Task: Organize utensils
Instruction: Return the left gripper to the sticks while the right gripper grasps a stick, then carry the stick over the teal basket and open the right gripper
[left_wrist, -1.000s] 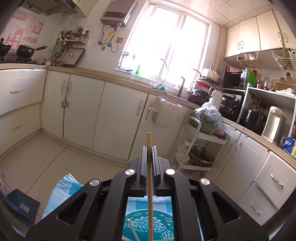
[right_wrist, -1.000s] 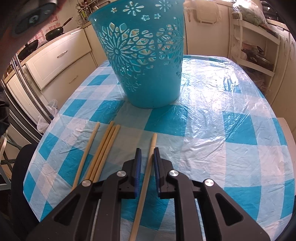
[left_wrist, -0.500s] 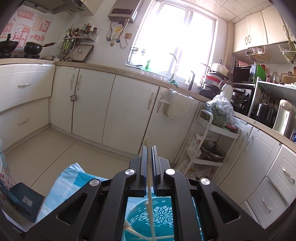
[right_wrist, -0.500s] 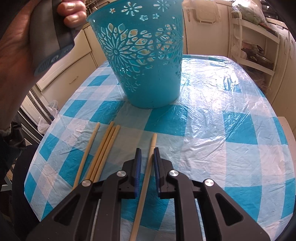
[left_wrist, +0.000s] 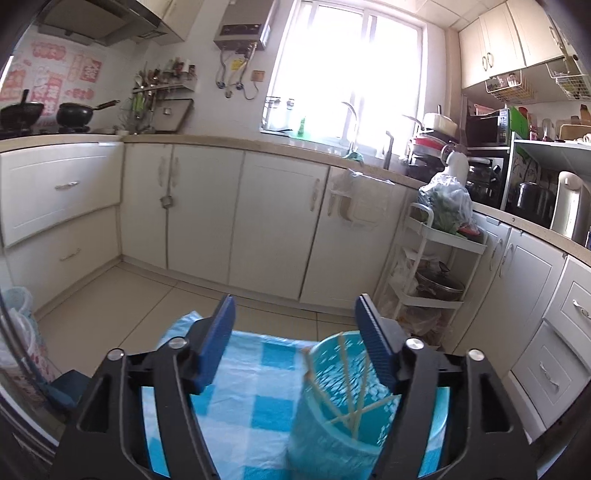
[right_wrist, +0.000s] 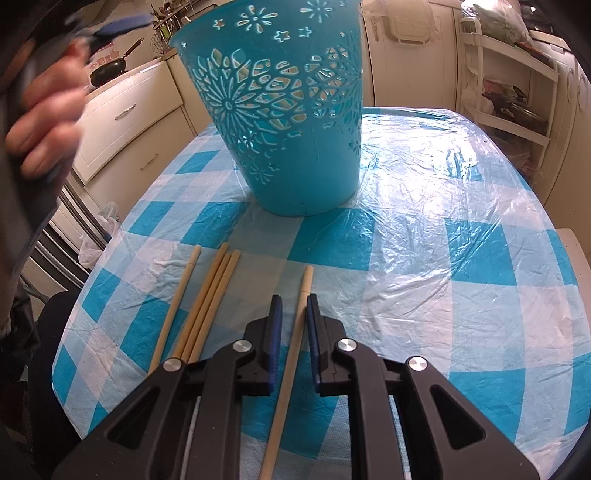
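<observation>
A teal cut-out basket (right_wrist: 288, 122) stands on the blue-checked table (right_wrist: 461, 221). In the left wrist view the basket (left_wrist: 332, 417) is seen from above with several wooden chopsticks (left_wrist: 354, 406) inside. My left gripper (left_wrist: 295, 317) is open and empty above the table, left of the basket. My right gripper (right_wrist: 293, 299) is low over the table with its jaws narrowly apart around one chopstick (right_wrist: 295, 325); no squeeze shows. Three more chopsticks (right_wrist: 207, 302) lie to its left.
The table's near-left edge (right_wrist: 74, 332) drops to the floor. The person's left hand (right_wrist: 44, 122) with the left gripper is at the upper left of the right wrist view. Kitchen cabinets (left_wrist: 258, 221) and a white rolling cart (left_wrist: 436, 266) stand beyond the table.
My left gripper let its chopstick drop into the basket, opened wide and moved left and up. The right gripper has stayed around its chopstick.
</observation>
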